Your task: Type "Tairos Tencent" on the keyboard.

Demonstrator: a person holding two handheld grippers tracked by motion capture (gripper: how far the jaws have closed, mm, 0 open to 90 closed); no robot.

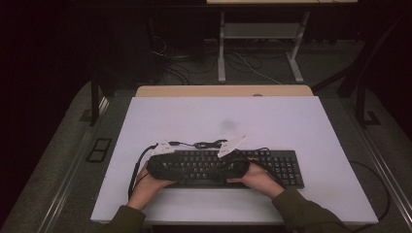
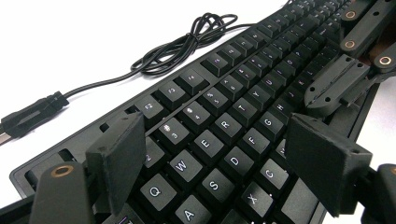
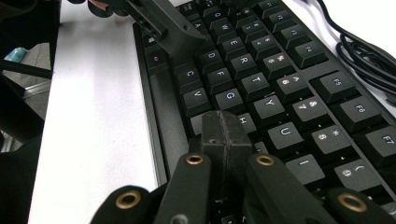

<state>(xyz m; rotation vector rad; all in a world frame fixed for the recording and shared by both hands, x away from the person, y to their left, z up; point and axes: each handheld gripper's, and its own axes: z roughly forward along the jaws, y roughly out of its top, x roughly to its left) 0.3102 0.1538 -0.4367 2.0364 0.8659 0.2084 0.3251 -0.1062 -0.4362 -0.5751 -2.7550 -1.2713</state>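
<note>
Left gripper (image 2: 210, 154) hovers open over the keyboard (image 1: 272, 167); right gripper (image 3: 226, 128) is closed, tip on the H-row keys. Typing appears underway; how much is left cannot be judged.

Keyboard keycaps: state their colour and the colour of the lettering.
Black keycaps with white lettering, clearest in the left gripper view.

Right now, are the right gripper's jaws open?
No, in the right gripper view the right gripper has its two pads pressed together, empty, over the keyboard.
</note>
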